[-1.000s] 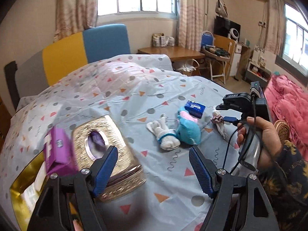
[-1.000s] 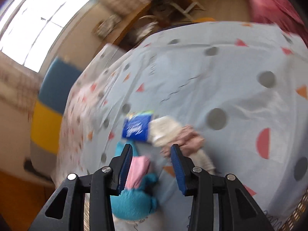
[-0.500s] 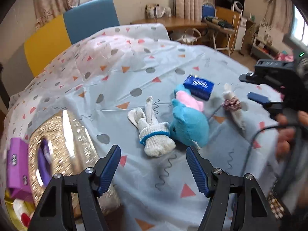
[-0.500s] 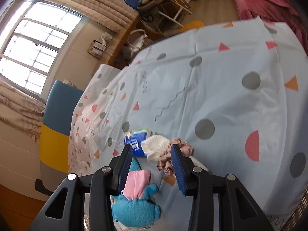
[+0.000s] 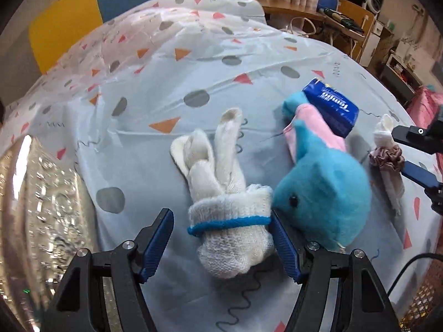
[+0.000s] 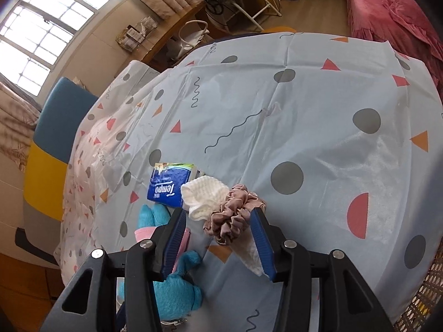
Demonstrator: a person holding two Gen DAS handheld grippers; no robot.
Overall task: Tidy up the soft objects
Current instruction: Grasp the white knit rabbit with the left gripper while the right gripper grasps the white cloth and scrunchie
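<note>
A rolled white sock bundle with a blue band lies on the patterned sheet. My left gripper straddles it with closing jaws; the right pad grazes the cuff and the left pad stands off. A blue plush toy touches the bundle's right side, with a blue tissue pack behind it. In the right wrist view a dusty-pink scrunchie wraps a white cloth. My right gripper is opening, its jaws on either side of the scrunchie without pressing it.
A shiny gold tissue box fills the left edge of the left wrist view. A wicker basket sits off the bed's near right corner. A yellow and blue headboard lies beyond, pink bedding across the floor.
My left gripper dropped and moved forward over the sock bundle while its jaws narrowed; the gold box slid to the frame's left edge. My right gripper's jaws widened around the scrunchie.
</note>
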